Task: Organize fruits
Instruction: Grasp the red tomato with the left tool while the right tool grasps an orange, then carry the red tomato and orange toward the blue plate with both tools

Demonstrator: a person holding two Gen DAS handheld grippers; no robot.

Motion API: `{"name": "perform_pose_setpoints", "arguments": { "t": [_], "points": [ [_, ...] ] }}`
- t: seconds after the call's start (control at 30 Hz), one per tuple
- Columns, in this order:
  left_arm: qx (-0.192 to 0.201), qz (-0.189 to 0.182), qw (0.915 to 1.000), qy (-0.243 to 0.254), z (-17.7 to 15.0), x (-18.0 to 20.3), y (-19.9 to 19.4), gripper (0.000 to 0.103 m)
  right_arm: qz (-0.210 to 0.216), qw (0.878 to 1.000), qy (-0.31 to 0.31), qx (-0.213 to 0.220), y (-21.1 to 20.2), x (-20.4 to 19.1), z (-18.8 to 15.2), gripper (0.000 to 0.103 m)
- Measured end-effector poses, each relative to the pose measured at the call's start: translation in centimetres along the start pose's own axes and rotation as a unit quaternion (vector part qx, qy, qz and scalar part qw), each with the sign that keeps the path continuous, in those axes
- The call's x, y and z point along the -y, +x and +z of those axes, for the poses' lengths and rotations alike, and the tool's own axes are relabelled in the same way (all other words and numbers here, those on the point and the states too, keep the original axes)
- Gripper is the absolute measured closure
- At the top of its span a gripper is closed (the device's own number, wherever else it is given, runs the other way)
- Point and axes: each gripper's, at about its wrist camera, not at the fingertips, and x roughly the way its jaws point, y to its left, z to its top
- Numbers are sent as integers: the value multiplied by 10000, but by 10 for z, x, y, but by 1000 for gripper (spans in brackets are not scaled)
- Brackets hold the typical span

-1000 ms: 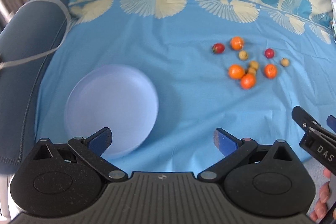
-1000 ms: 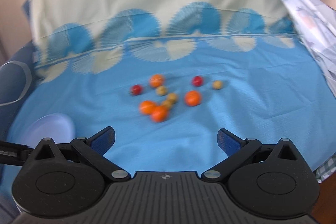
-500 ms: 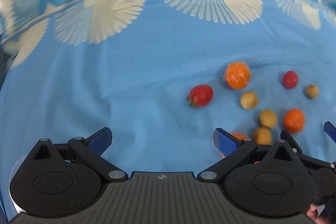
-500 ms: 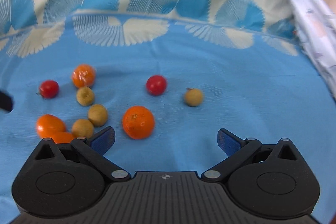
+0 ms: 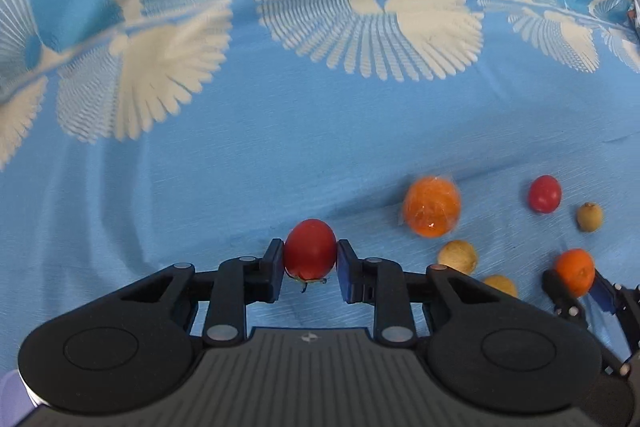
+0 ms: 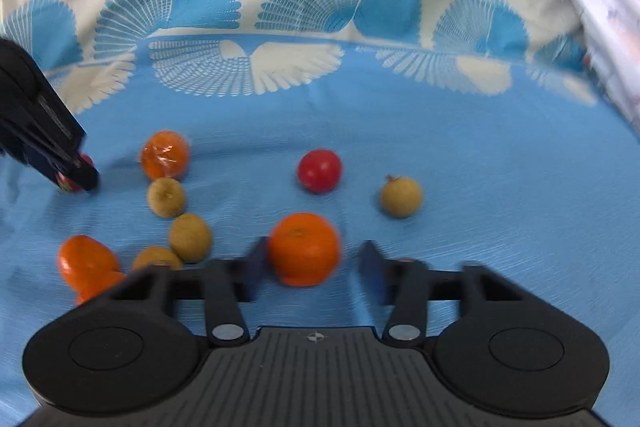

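My left gripper [image 5: 310,255] is shut on a red tomato [image 5: 310,247], which sits on the blue cloth [image 5: 240,187] with both pads against its sides. My right gripper [image 6: 312,261] is closing around an orange [image 6: 304,253]. Its left pad touches the fruit and a small gap shows at the right pad; both fingers are blurred. The left wrist view shows the right gripper [image 5: 575,281] at the far right with that orange [image 5: 575,269] between its fingers. The right wrist view shows the left gripper [image 6: 76,177] at the left edge.
Loose on the cloth lie a plastic-wrapped orange [image 6: 165,155], a second red tomato [image 6: 319,171], several brown longans such as one at the right [image 6: 401,197], and two oranges at the left [image 6: 86,263]. A sliver of lilac plate [image 5: 12,387] shows bottom left.
Both grippers came down and forward to the fruit cluster. The left jaws went from wide open to shut on the red tomato. The right jaws narrowed around the orange.
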Motion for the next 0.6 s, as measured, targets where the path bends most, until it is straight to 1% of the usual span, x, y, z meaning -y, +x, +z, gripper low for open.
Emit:
{"name": "perform_pose_setpoints", "arguments": {
  "t": [0.07, 0.17, 0.2, 0.3, 0.37, 0.43, 0.53, 0.6],
  "points": [
    [42, -48, 9999, -81, -5, -3, -17, 73, -5, 9995, 297, 71, -5, 9, 2, 67],
    [176, 18, 9997, -142, -20, -10, -55, 73, -282, 9987, 261, 324, -22, 15, 5, 67],
    [246, 9, 9996, -161, -28, -13, -72, 73, -330, 9982, 269, 415, -31, 17, 7, 67],
    [358, 77, 9990, -266, -57, -25, -121, 73, -282, 9969, 327, 653, -70, 21, 15, 67],
    [347, 116, 9986, -372, -81, -35, -151, 73, -83, 9960, 338, 821, -105, 17, 18, 67],
    [314, 141, 9982, -488, -105, -46, -177, 73, 207, 9954, 339, 869, -142, 11, 17, 67],
    [233, 233, 9969, -709, -140, -64, -210, 73, 770, 9941, 236, 727, -193, -6, 6, 67],
    [211, 344, 9954, -874, -163, -78, -230, 73, 1138, 9919, 175, 540, -220, -22, -3, 67]
  ]
}}
